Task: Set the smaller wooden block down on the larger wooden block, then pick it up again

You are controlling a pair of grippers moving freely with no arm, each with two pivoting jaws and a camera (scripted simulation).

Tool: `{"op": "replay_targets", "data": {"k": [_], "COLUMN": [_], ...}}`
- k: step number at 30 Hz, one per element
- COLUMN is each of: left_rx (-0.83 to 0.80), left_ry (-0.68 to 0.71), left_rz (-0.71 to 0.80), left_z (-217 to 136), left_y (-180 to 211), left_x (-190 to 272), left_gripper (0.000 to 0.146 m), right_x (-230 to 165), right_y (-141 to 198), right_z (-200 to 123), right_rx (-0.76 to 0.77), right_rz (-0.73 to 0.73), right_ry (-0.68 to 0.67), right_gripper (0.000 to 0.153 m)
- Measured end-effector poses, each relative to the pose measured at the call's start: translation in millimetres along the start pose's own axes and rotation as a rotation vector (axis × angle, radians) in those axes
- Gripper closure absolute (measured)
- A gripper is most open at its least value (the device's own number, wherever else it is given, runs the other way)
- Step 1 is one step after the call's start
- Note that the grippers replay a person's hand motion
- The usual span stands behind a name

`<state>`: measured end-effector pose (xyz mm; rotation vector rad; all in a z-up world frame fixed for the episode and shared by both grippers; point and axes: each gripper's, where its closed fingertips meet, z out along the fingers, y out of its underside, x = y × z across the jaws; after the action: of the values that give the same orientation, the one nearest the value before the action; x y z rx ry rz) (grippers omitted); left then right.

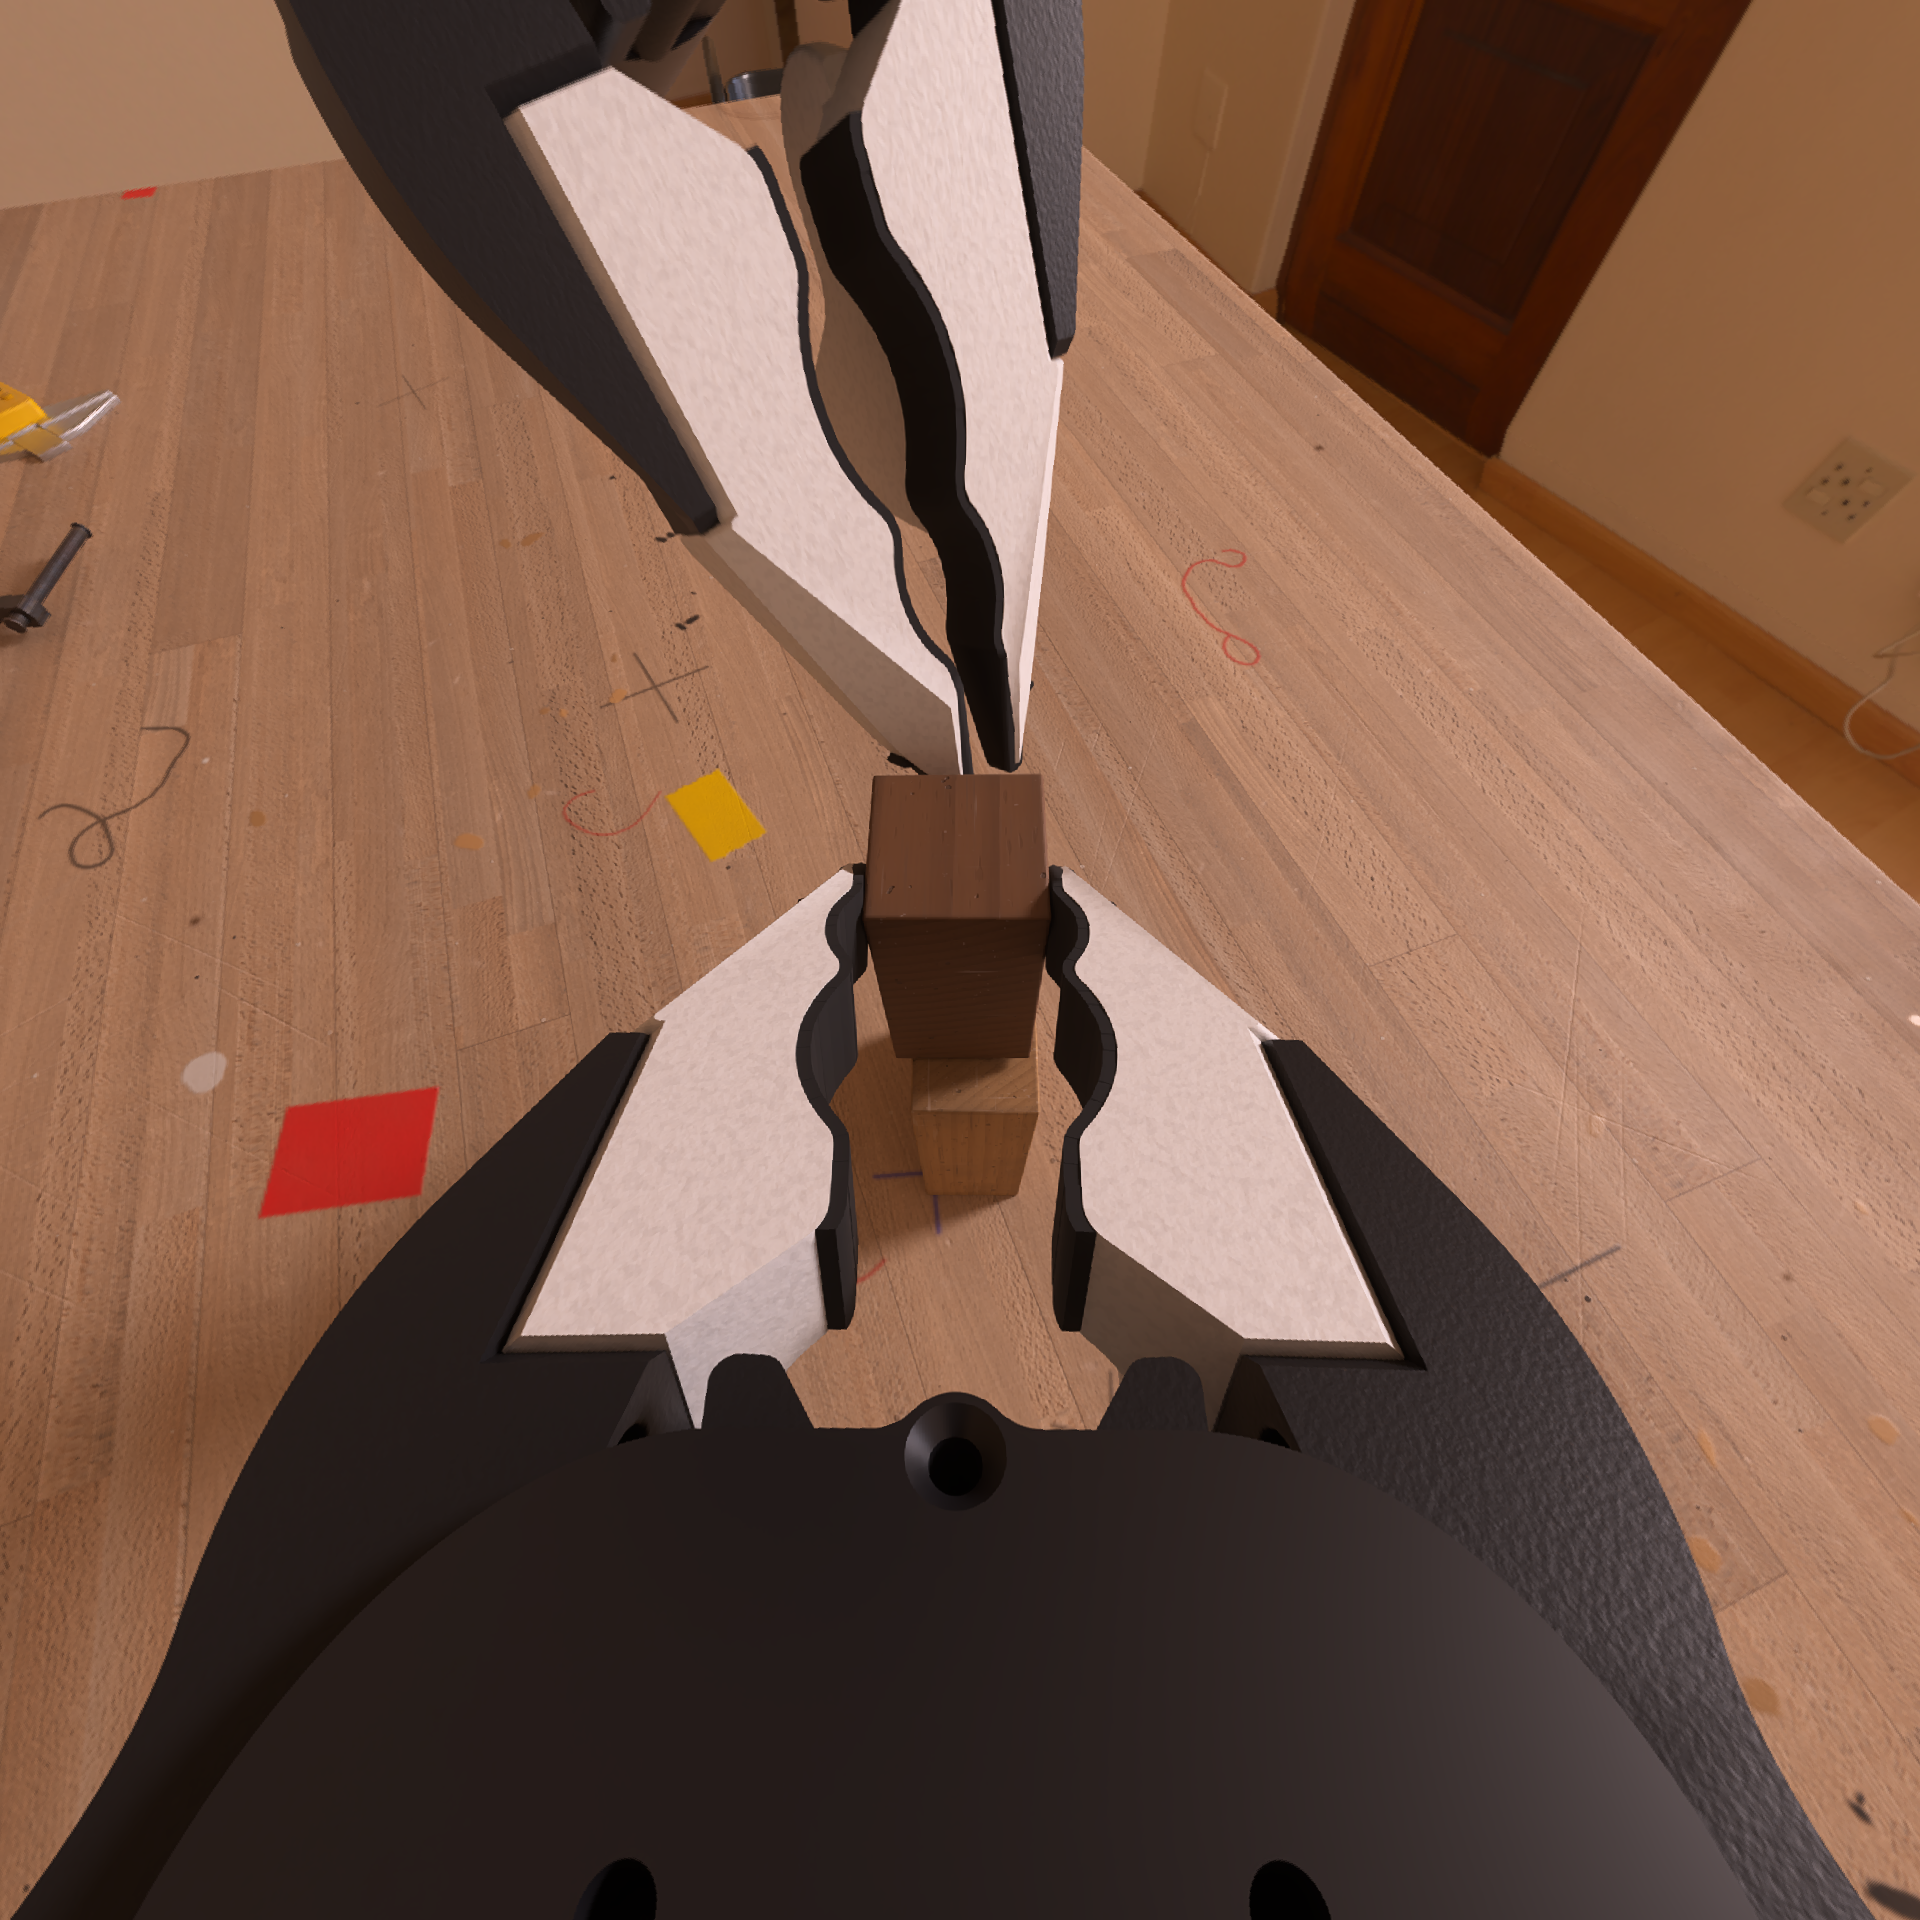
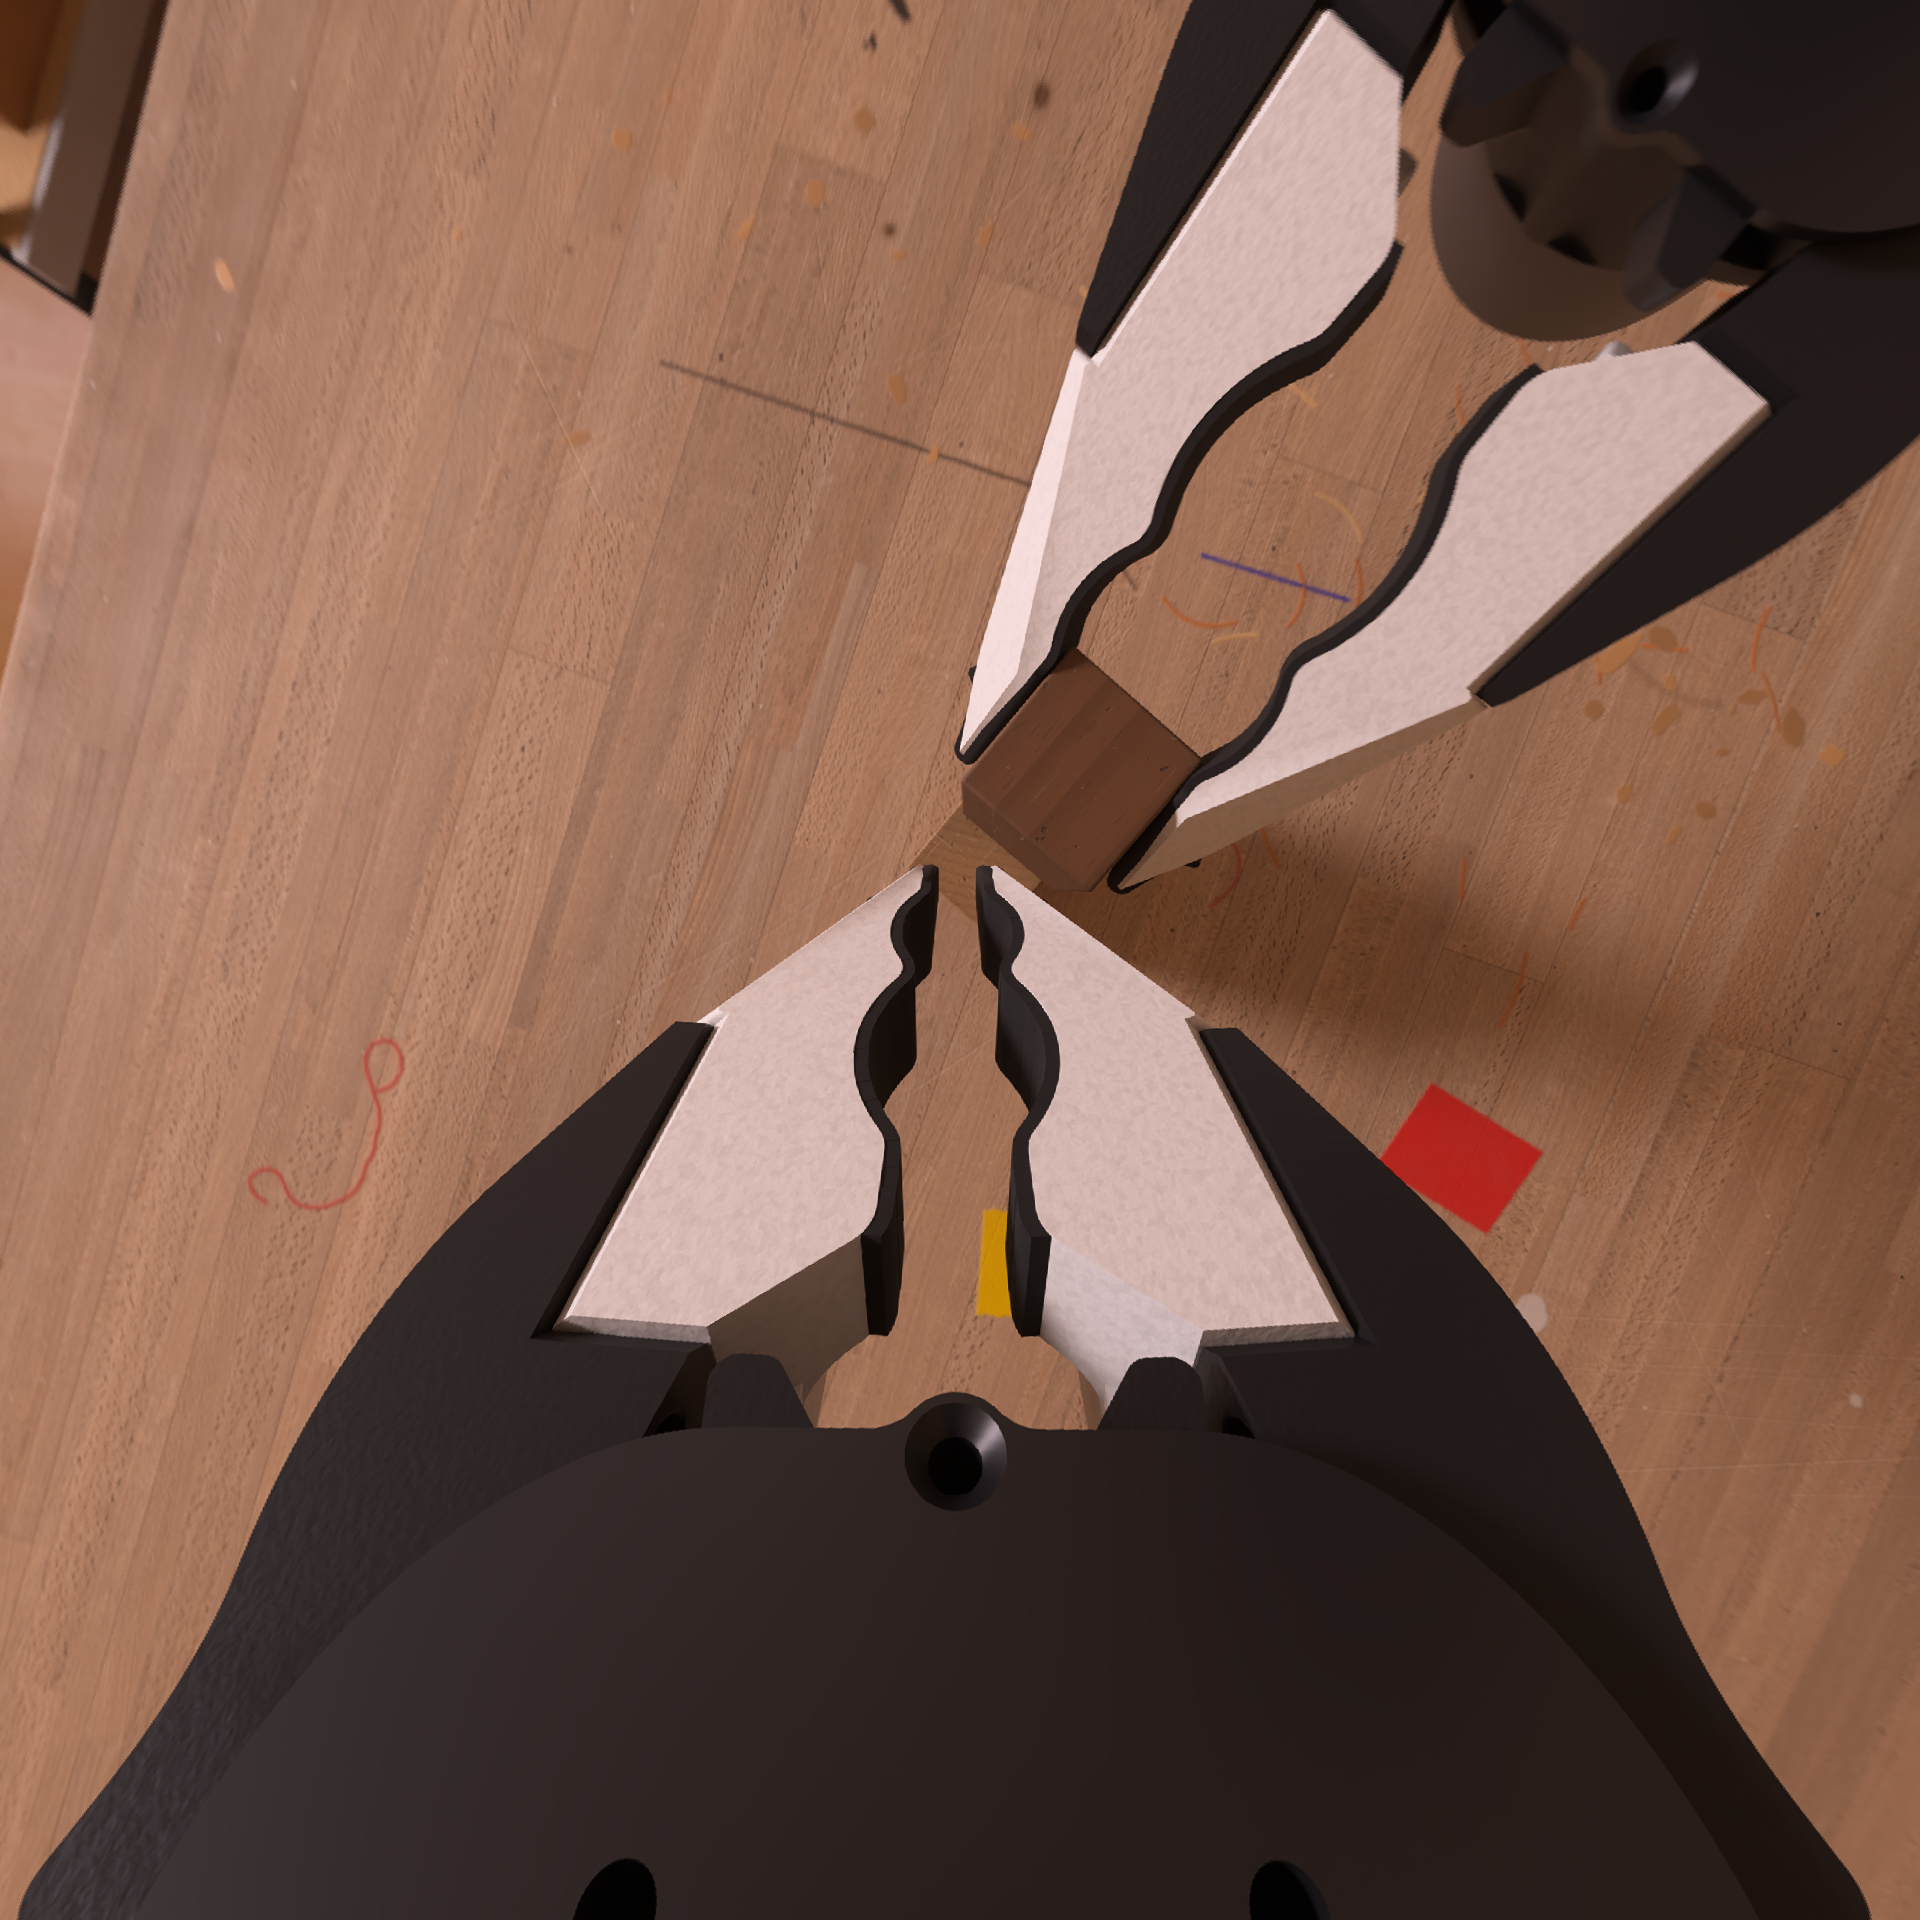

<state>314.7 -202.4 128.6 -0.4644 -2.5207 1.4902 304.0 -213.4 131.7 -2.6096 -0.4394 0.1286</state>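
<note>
My left gripper is shut on a dark brown wooden block, gripping its sides near the top. A lighter wooden block stands on the wooden table directly under it; I cannot tell whether the two touch. My right gripper is shut and empty, with its tips just beside the dark block's far top edge. In the right wrist view the left gripper holds the dark block, and a corner of the light block peeks out beneath it.
Flat red and yellow squares lie on the table left of the blocks. A yellow tool and a black handle lie at the far left. The table edge runs along the right.
</note>
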Motion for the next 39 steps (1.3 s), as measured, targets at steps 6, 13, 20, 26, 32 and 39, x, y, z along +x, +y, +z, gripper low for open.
{"op": "replay_targets", "data": {"k": [6,13,20,26,32,39], "left_rx": [0.004,-0.001,-0.005,-0.007,-0.011,-0.015], "left_ry": [-0.001,-0.005,-0.01,-0.003,-0.004,-0.004], "left_rz": [-0.003,0.001,0.003,0.009,0.004,0.004], "left_z": [0,1,1,3,3,3], "left_y": [0,0,0,-1,-1,-1], "left_x": [0,0,0,2,2,3], "left_gripper": [0.112,0.112,0.112,0.112,0.112,0.112], "right_x": [11,12,10,10,10,11], "right_y": [-5,2,8,11,10,-1], "right_z": [-18,-16,-8,-6,-5,-12], "right_rx": [0.111,0.081,-0.026,-0.103,-0.106,-0.023], "right_rz": [0.067,0.075,0.062,0.048,0.049,0.067], "right_ry": [0.09,0.136,0.132,0.151,0.168,0.172], "right_gripper": [0.143,0.143,0.144,0.144,0.145,0.145]}}
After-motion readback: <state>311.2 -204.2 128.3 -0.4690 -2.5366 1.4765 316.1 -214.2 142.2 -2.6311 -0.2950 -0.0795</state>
